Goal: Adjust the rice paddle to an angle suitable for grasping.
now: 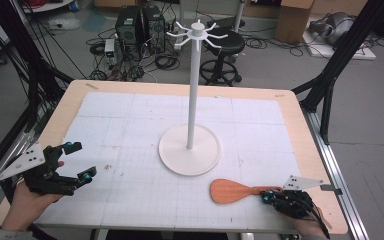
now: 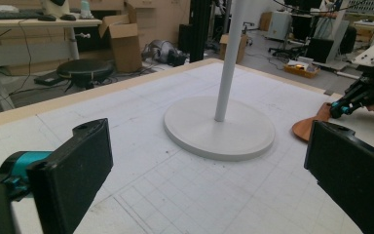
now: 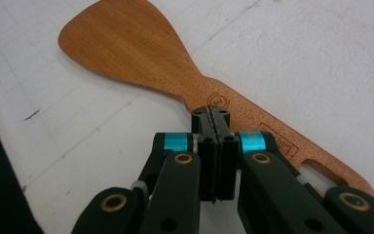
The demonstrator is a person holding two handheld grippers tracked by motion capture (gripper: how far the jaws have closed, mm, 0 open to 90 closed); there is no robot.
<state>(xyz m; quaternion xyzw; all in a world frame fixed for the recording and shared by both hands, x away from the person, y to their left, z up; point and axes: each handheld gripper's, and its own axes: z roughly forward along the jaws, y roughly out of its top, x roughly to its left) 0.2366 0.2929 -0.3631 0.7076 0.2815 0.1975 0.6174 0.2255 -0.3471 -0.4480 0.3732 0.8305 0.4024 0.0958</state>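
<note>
A wooden spatula (image 1: 230, 191) lies flat on the white gridded mat near the front right, blade to the left; the left gripper view has its blade (image 2: 309, 127) at the right. My right gripper (image 1: 266, 196) rests at its handle end, jaws pressed together with nothing between them; in the right gripper view the closed tips (image 3: 211, 114) sit just over the spatula (image 3: 131, 53) handle, beside its slotted hole. My left gripper (image 1: 80, 160) is held at the front left, open and empty (image 2: 209, 185). A white hook stand (image 1: 190, 150) rises from a round base at mid-table (image 2: 219, 129).
The mat covers a wooden table (image 1: 300, 130). Behind the table, on the floor, are a black stool (image 1: 223, 45), computer towers (image 1: 140, 25) and tangled cables. Black frame legs (image 1: 330, 75) stand at both sides. Cardboard boxes (image 2: 124, 41) sit farther back.
</note>
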